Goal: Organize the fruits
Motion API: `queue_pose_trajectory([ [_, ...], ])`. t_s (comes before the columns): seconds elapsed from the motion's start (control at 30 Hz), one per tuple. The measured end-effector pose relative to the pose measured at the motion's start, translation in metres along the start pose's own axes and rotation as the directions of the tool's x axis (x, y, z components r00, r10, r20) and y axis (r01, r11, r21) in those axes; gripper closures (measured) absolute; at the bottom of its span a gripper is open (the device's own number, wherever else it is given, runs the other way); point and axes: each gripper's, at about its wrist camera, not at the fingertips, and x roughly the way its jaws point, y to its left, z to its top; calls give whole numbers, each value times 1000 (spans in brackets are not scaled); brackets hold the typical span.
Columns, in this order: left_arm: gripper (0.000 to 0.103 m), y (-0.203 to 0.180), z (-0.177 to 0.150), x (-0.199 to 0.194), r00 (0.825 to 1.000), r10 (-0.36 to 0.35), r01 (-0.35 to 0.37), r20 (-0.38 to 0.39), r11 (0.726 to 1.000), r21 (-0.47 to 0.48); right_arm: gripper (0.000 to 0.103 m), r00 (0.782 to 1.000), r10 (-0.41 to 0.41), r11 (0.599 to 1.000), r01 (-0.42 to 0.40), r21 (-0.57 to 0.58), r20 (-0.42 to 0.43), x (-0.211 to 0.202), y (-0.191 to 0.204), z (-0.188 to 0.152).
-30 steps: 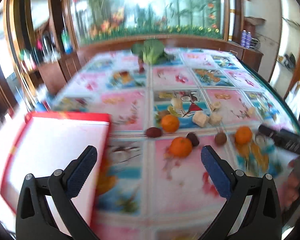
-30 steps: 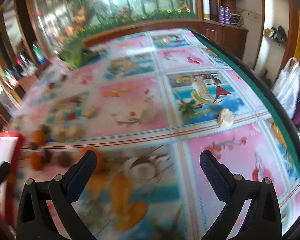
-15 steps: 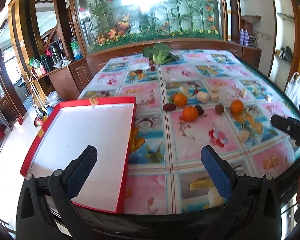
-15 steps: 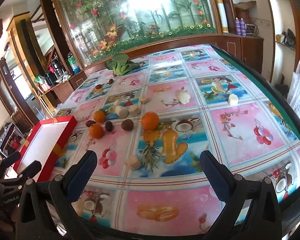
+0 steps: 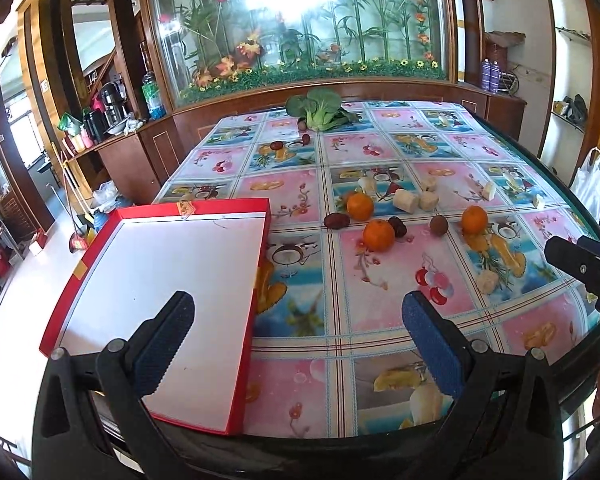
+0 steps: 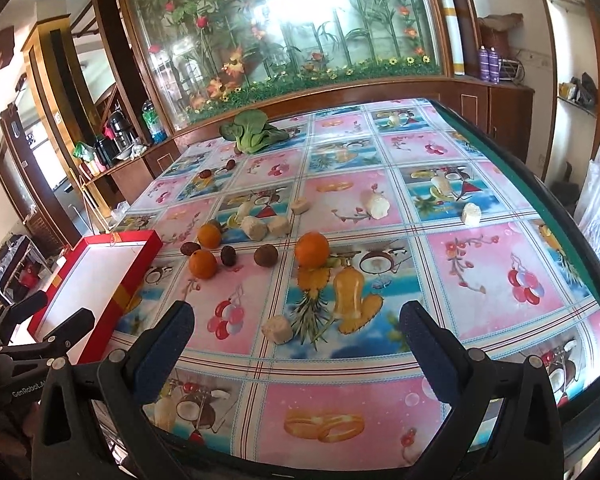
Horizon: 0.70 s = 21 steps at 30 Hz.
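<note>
progress: nothing is sitting in the tray yet, all sorting is still waiting, looks like the very start
table (image 5: 380,344): large, glossy plastic cloth with pink and blue fruit-print squares, dark green edge
tray (image 5: 256,280): flat rectangular red box with white inside, lying bare at the near left corner, partly overhanging the table edge
left gripper (image 5: 296,322): hovering low over the tray's right wall, jaws spread wide, holding nothing, blue ribbed pads
right gripper (image 6: 296,330): hanging over the near table, jaws spread wide, gripping nothing
greens (image 5: 320,110): leafy bunch sitting at the far edge
oranges (image 5: 378,234): three round dimpled ones, mid-table, well apart from the tray
brown fruits (image 5: 438,225): small dark rounds, lying among the oranges
pale chunks (image 6: 277,330): off-white rough cubes, scattered
</note>
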Motion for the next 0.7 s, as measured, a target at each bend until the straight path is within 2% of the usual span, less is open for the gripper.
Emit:
queue_pose_trajectory([
  [0.23, 0, -8, 11, 24, 998, -49, 49, -31, 999, -7, 2, 999, 21, 999, -20, 42, -29, 14, -9, 10],
  [0.4, 0, -21, 26, 56, 992, -101, 101, -77, 995, -4, 24, 994, 53, 997, -47, 65, -97, 45, -13, 29],
  [0.47, 0, -28, 31, 69, 990, -103, 105, -96, 994, 12, 27, 991, 52, 997, -43, 70, -125, 61, -13, 35],
  [0.57, 0, -32, 36, 83, 986, -118, 121, -114, 993, 16, 40, 985, 52, 996, -40, 76, -162, 83, -14, 42],
  [0.7, 0, -38, 45, 102, 982, -131, 137, -135, 990, 30, 42, 982, 33, 995, -16, 94, -189, 99, -19, 48],
])
